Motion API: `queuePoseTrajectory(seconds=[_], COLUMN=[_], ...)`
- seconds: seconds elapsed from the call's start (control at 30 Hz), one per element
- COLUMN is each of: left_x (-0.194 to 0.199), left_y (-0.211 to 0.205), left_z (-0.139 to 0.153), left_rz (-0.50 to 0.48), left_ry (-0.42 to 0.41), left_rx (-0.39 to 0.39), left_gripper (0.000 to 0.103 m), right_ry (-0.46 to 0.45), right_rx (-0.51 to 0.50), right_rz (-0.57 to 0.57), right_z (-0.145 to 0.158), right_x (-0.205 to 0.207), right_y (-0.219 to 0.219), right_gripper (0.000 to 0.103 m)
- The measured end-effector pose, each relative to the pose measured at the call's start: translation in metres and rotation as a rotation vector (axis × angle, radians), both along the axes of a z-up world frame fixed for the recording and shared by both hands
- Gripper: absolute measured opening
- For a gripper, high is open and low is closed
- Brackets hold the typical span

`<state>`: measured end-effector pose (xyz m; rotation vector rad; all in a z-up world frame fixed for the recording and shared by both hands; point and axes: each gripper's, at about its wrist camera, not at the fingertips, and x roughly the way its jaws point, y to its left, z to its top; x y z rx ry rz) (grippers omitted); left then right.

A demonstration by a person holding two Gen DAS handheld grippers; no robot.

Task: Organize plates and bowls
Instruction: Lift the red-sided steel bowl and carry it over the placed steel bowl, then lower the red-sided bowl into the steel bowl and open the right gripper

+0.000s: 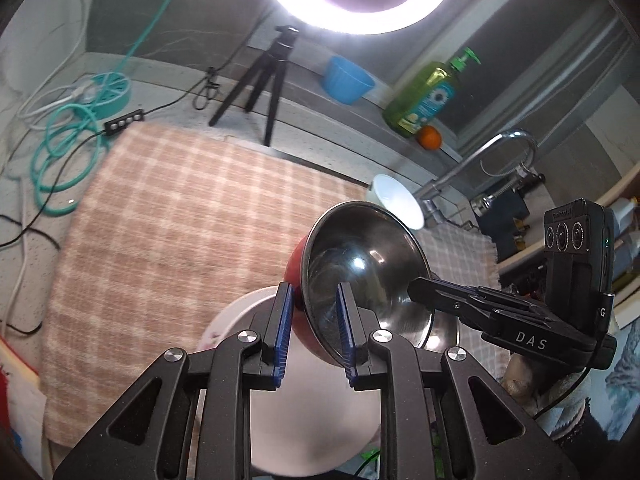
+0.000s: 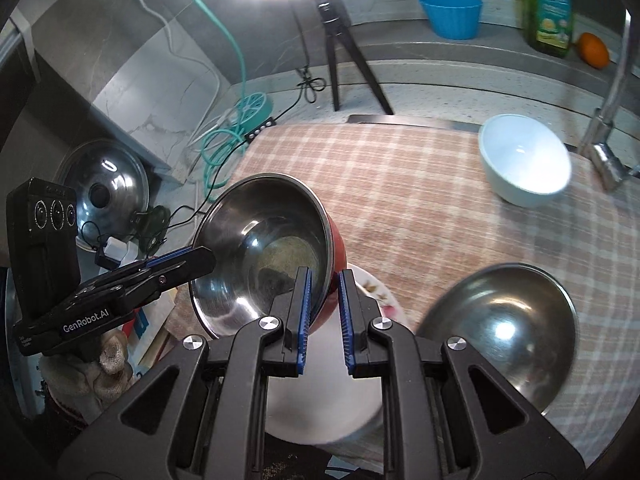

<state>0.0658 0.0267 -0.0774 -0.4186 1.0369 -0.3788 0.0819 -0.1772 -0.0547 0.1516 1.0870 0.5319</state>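
White plate (image 2: 320,412) mostly hidden behind the gripper bodies at lower centre of both views — only a rim sliver shows its floral print. Soap bottle (image 2: 550,4) cut off by the top edge in the right wrist view; white bowl (image 2: 524,160) motion-blurred at right.

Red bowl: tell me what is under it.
The red bowl, gripped at its rim by both claws, hangs tilted above a white plate on the checked cloth. The bowl and claws cover much of the plate.

Left hand-held gripper (image 1: 313,312) and right hand-held gripper (image 2: 323,300), both clamped tight.
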Motion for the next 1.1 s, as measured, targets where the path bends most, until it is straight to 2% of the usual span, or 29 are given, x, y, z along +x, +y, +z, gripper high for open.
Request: queuePoseTrajectory(seconds=[0.5,0.8,1.1], left_x=[0.014,0.018,0.016], left_y=[-0.088,-0.130,-0.152], left_z=[-0.005,-0.022,-0.034], left_rz=[-0.198,-0.293,-0.343], left_ry=[0.013,0.055,0.083], left_rx=[0.013,0.073,0.131], left_gripper=[0.020,0.020,0.020], right_ry=[0.003,0.047,0.093], right_rx=[-0.021,-0.054,-0.065], right_rz=[-0.174,-0.230,-0.251], right_z=[0.000,-0.024,-0.047], right_x=[-0.022,-0.027,-0.030], right_y=[-0.091,-0.125,-0.141], right_gripper=[0.014,0.014,0.014])
